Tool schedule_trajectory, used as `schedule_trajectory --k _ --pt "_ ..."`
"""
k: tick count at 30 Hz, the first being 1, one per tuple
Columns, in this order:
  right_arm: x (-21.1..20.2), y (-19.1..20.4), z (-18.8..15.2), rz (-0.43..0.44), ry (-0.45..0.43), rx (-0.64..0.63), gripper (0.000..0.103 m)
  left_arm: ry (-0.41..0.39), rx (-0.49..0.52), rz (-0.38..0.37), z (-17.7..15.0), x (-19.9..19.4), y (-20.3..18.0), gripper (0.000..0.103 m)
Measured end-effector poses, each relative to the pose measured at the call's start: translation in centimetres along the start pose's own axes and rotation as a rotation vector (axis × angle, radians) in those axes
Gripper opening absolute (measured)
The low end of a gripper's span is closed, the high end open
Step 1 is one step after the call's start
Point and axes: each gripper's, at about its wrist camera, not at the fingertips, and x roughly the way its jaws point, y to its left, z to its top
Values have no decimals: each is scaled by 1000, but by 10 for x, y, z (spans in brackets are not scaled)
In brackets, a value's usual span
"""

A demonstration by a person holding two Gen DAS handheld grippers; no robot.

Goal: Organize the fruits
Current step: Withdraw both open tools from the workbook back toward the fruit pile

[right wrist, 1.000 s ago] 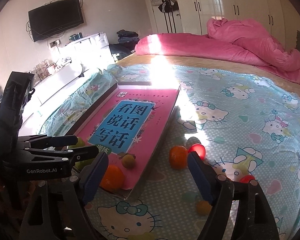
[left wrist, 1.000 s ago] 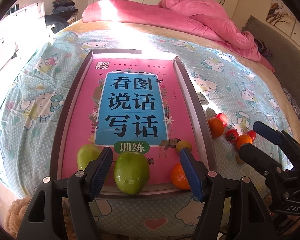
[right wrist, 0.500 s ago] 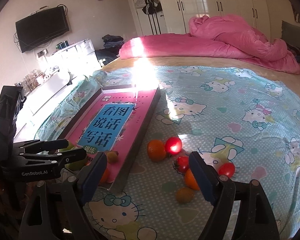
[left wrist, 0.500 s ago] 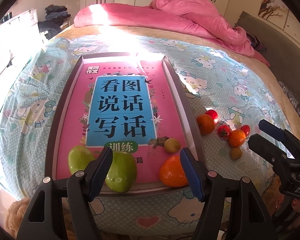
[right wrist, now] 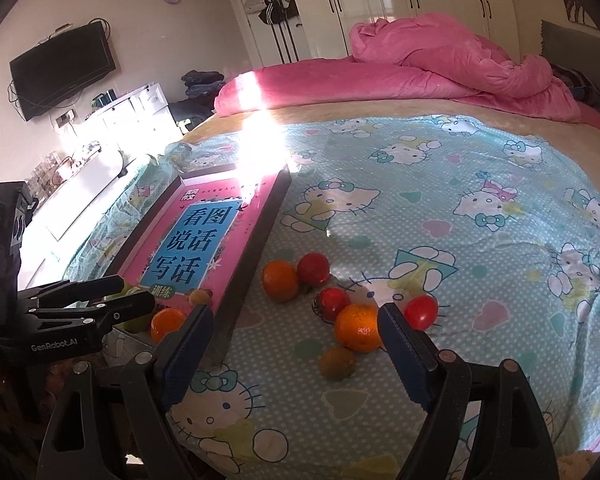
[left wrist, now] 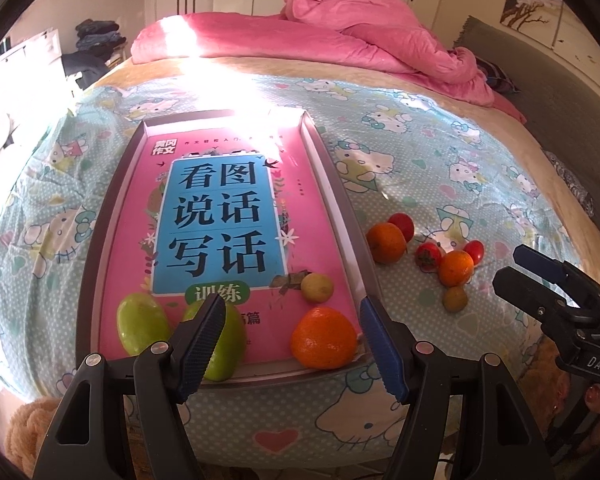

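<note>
A tray [left wrist: 100, 240] with a pink book cover lies on the bed. On its near end sit two green fruits [left wrist: 142, 328], a small yellow fruit [left wrist: 317, 287] and an orange [left wrist: 324, 343]. On the sheet to its right lie two oranges [right wrist: 280, 280] [right wrist: 357, 327], several red tomatoes [right wrist: 421, 311] and a small brownish fruit [right wrist: 337, 362]. My left gripper [left wrist: 292, 348] is open and empty above the tray's near edge. My right gripper [right wrist: 296, 352] is open and empty, just short of the loose fruits.
A rumpled pink duvet [right wrist: 420, 76] covers the far end of the bed. White cupboards [right wrist: 100, 132] and a wall TV [right wrist: 62, 70] stand to the left. The bed's near edge [left wrist: 300, 440] is right below the grippers.
Both grippers have pulled back and risen, so the tray and fruits look smaller and more of the bed shows. Both stay open and empty. No fruit has moved.
</note>
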Motion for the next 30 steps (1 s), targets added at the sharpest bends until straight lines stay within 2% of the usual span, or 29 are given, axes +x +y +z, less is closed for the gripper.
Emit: schedule_trajectory --k 11,21,30 --pt "-3 -14 -8 -33 22 64 83 6 60 -39 -5 0 -19 72" --pt "1 -25 -13 -28 52 124 83 12 127 -44 -8 2 -37 72" --pt "10 -41 -16 -17 85 200 83 21 186 -85 -2 8 -58 72"
